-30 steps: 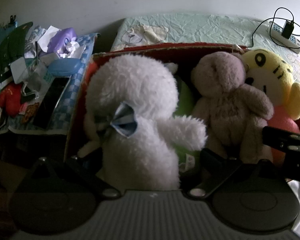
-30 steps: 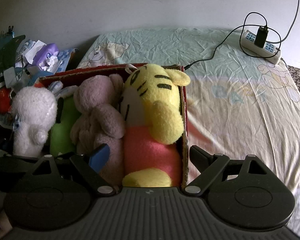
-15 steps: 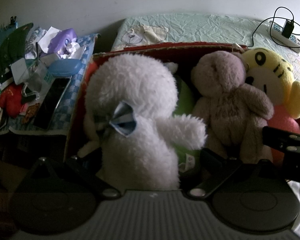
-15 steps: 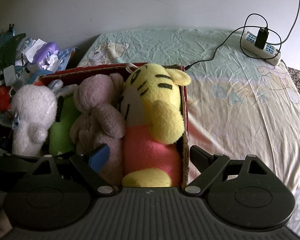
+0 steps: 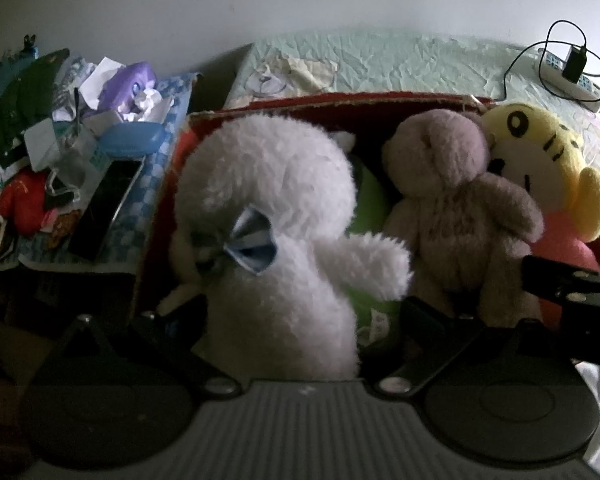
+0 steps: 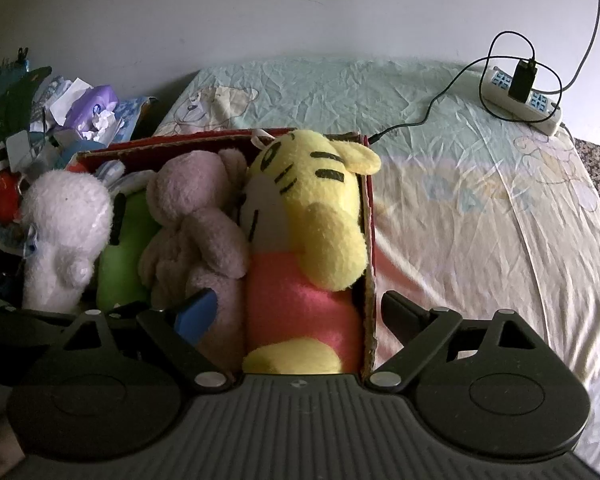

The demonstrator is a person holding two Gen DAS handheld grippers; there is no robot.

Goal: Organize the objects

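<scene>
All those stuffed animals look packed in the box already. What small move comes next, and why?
Probably draw the left gripper straight back. Its jaws stand open around the white plush, which already sits in the red box beside the green plush, mauve bear and yellow tiger. The right gripper hangs open too, so nothing seems left to place.
</scene>
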